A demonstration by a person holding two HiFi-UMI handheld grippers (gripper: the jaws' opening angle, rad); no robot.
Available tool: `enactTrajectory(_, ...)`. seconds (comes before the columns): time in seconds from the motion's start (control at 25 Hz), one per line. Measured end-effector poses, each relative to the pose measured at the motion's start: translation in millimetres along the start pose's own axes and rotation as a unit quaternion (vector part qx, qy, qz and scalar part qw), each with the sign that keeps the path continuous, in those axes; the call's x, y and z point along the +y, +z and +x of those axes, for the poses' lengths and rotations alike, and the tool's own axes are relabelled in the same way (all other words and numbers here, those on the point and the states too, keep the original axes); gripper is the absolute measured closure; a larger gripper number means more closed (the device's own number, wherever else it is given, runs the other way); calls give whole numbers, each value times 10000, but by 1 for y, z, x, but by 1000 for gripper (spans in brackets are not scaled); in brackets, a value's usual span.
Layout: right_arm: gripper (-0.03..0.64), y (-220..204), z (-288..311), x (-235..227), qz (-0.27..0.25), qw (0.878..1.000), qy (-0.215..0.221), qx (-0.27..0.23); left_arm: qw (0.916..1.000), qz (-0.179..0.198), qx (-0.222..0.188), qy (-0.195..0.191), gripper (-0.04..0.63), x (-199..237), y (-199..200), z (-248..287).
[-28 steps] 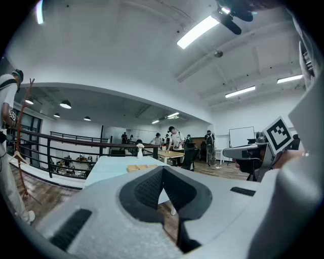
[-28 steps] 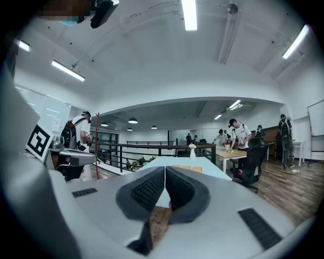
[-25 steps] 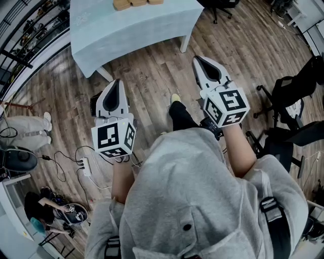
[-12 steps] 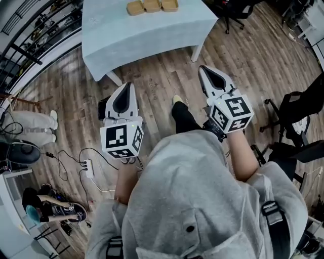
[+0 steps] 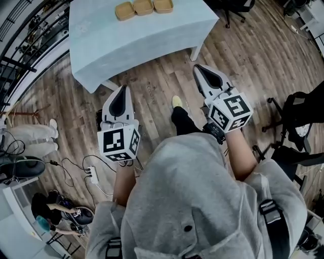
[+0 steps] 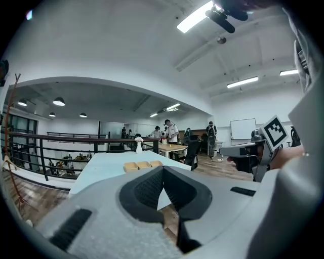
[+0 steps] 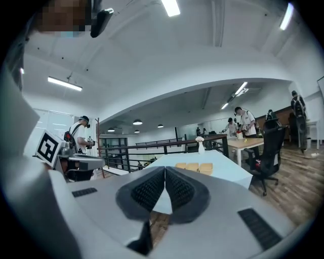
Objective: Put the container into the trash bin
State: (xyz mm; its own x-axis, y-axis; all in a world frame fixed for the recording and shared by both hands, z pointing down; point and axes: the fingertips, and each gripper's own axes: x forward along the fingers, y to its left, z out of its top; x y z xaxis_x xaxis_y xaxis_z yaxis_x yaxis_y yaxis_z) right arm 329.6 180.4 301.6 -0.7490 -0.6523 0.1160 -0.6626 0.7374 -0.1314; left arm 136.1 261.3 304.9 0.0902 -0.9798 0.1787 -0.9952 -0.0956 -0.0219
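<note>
Ahead, table edge: the near edge of the pale blue table (image 5: pixel 131 45) ran across just beyond both gripper tips, with one corner leg (image 5: pixel 196 52) planted close to the right one.
Open room: bare wooden floor (image 5: pixel 243 45) lay between the person and the table, with more of it off to the right.
Left gripper (image 5: pixel 122 88): jaws pressed together with nothing between them, pointing at the table.
Right gripper (image 5: pixel 197 67): likewise closed and empty, near the table's corner.
Containers: three tan containers (image 5: pixel 144 7) sat side by side on the far part of the tabletop, well apart from both grippers (which one was meant, I couldn't tell).
Tabletop: a white vase (image 6: pixel 138 145) stood beyond the containers.
Left side: a dark railing (image 5: pixel 23 35) fenced that side; a power strip (image 5: pixel 91 175) and its cables lay on the floor.
Right side: a black office chair (image 5: pixel 296 114) stood clear of the path.
Underfoot: the person's own foot (image 5: pixel 175 101) was between the grippers.
Background: other people (image 6: pixel 172 132) stood at further tables.
</note>
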Motion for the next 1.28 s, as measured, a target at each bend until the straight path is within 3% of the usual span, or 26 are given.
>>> enactTrajectory(0.44, 589, 14, 112, -99, 117, 9998, 25, 187, 9987, -22, 517, 31, 575, 38, -1, 141)
enactTrajectory(0.72, 588, 34, 165, -139, 72, 9995, 192, 247, 9985, -45, 506, 185, 575, 54, 19, 201)
enactTrajectory(1.04, 588, 42, 222, -168, -104, 9989, 262, 365, 9979, -65, 560, 317, 575, 74, 29, 252)
enactTrajectory(1.28, 588, 46, 253, -174, -158, 9976, 565, 366, 9975, -52, 598, 379, 575, 84, 31, 280)
